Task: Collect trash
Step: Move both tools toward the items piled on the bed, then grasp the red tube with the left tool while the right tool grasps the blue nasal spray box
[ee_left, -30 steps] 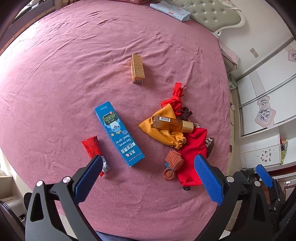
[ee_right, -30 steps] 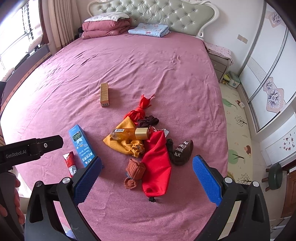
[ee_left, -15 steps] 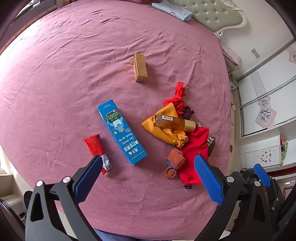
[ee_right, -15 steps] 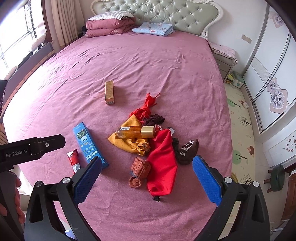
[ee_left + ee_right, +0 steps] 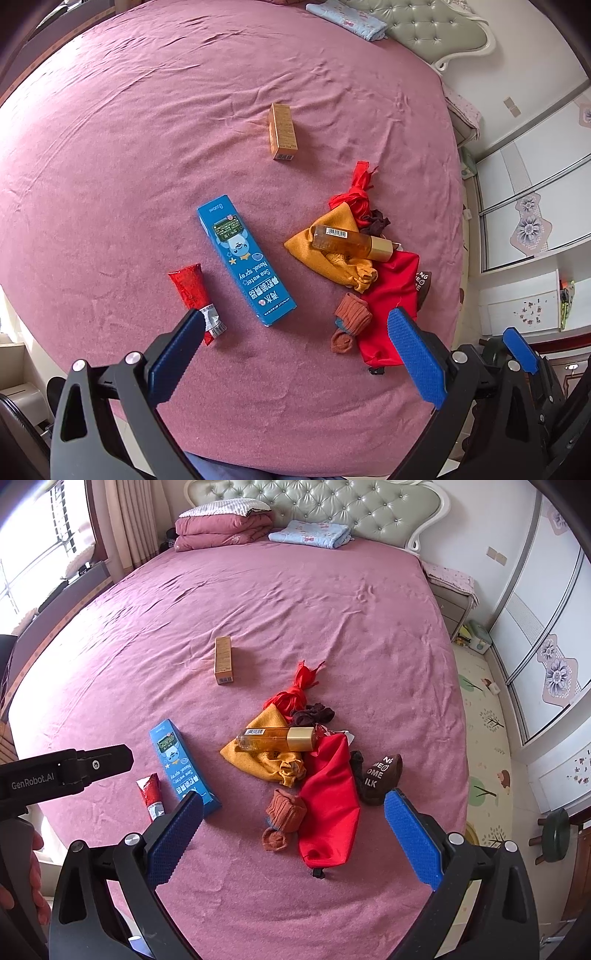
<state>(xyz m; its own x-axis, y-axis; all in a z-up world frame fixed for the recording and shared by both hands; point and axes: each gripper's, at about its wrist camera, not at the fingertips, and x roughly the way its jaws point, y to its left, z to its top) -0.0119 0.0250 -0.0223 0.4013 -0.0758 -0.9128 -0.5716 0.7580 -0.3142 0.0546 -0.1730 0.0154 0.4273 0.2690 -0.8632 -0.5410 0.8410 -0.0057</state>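
Four pieces look like trash on the pink bedspread: blue nasal spray box, red tube, small orange carton, amber bottle. Both grippers hover above the near edge of the bed, left gripper and right gripper, jaws spread wide and empty on each. The blue box lies flat between the tube and the cloth pile, nearest your left gripper; I'd judge it light, thin card, so it crushes if you squeeze hard. Take it across the narrow width near mid-length. The tube sits just left of the box, soft and likely slick foil; pinch near the crimped silver end or the flat body. The orange carton lies apart, further up the bed: stiff, light, easy across the short sides. The bottle rests on the yellow pouch, touching the red bag; probably heaviest, smooth, may roll, possibly glass. Grip the barrel, not the gold cap. Socks and pouches are soft and can snag, so approach clear of them.
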